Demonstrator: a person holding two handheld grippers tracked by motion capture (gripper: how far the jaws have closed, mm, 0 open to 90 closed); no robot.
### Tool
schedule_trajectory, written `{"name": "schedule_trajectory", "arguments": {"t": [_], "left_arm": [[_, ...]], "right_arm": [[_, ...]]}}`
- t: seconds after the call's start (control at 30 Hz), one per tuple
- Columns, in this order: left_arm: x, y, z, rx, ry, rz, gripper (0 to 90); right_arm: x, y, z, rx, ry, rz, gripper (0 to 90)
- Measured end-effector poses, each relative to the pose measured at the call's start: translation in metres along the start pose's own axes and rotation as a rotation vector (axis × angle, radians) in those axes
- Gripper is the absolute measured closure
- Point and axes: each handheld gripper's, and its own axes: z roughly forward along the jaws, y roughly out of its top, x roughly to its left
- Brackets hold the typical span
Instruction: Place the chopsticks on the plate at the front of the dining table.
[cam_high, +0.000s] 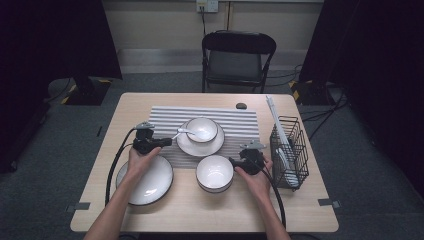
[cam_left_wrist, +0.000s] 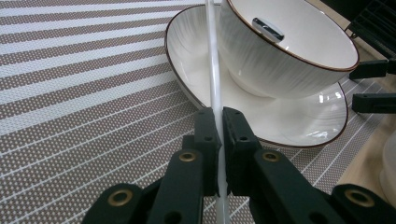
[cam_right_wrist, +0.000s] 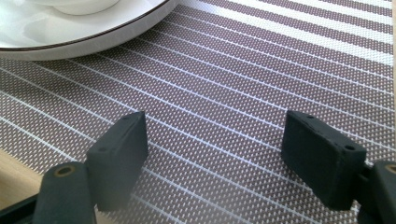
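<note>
My left gripper (cam_high: 168, 141) (cam_left_wrist: 218, 113) is shut on the thin white handle of a spoon (cam_high: 187, 132) (cam_left_wrist: 214, 70). The spoon's far end lies inside a white bowl (cam_high: 202, 128) (cam_left_wrist: 280, 56). That bowl stands on a white dark-rimmed plate (cam_high: 200, 146) (cam_left_wrist: 303, 123) in the middle of the striped mat (cam_high: 235, 122). My right gripper (cam_high: 234, 161) (cam_right_wrist: 215, 140) is open just above the mat (cam_right_wrist: 233, 70), with nothing between its jaws. The plate's rim (cam_right_wrist: 70, 39) shows at the top left of the right gripper view.
A second white bowl (cam_high: 214, 173) stands at the mat's near edge, beside my right gripper. An empty white plate (cam_high: 150, 182) lies under my left hand. A black wire rack (cam_high: 290, 150) holding white utensils stands at the table's right. A folding chair (cam_high: 237, 60) is behind the table.
</note>
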Motion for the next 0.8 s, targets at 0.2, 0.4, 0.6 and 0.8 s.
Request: {"name": "schedule_trajectory", "arguments": {"t": [0.2, 0.4, 0.6, 0.8], "left_arm": [[0.001, 0.0, 0.004, 0.005, 0.004, 0.003, 85.6], [-0.001, -0.001, 0.008, 0.006, 0.007, 0.006, 85.5], [-0.001, -0.002, 0.012, 0.011, 0.006, 0.003, 85.4], [0.001, -0.002, 0.011, 0.001, 0.001, -0.015, 80.4]], "right_arm": [[0.0, 0.0, 0.0, 0.0, -0.002, -0.001, 21.8], [0.0, 0.0, 0.0, 0.0, -0.003, -0.001, 21.9], [0.0, 0.0, 0.0, -0.001, -0.004, -0.002, 21.9], [0.0, 0.0, 0.0, -0.001, -0.004, -0.002, 21.9]]}}
